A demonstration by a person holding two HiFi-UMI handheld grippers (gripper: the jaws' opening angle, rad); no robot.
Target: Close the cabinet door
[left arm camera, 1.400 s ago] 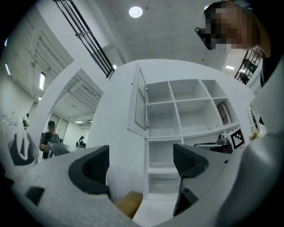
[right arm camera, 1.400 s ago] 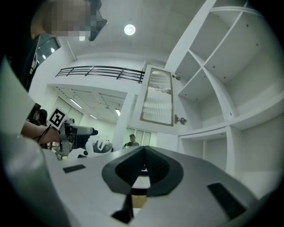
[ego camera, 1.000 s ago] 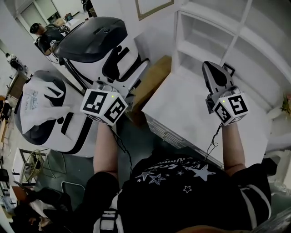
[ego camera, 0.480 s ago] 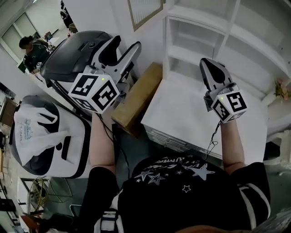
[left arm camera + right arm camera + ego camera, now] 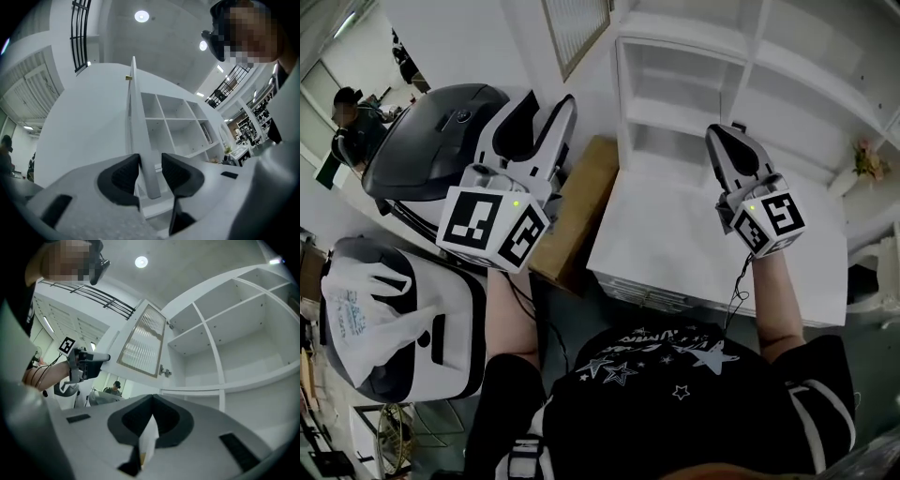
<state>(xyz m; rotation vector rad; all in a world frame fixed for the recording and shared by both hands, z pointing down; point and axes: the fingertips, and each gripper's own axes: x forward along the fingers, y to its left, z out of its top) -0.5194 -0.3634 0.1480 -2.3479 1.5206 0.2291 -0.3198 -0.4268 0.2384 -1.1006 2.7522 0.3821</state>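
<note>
The white cabinet door (image 5: 577,33), with a ribbed glass panel (image 5: 143,341), stands swung out from the open white shelf cabinet (image 5: 675,84). My left gripper (image 5: 551,101) is raised at the door's free edge. In the left gripper view that edge (image 5: 136,117) runs between the jaws of the left gripper (image 5: 150,171); the jaws are closing and both pads lie against it. My right gripper (image 5: 729,141) hovers shut and empty over the white counter (image 5: 675,234) in front of the shelves. Its jaws meet in the right gripper view (image 5: 152,420), which also shows the left gripper (image 5: 89,363) at the door.
Grey-and-white machines (image 5: 431,141) stand at the left, one with a white bag (image 5: 366,309) on it. A cardboard box (image 5: 577,206) leans between them and the counter. A person (image 5: 352,117) sits far back left. Flowers (image 5: 867,159) stand at the right.
My left gripper has risen toward the door and its jaws have narrowed around the door's edge. The head view has tilted up. The right gripper has hardly moved.
</note>
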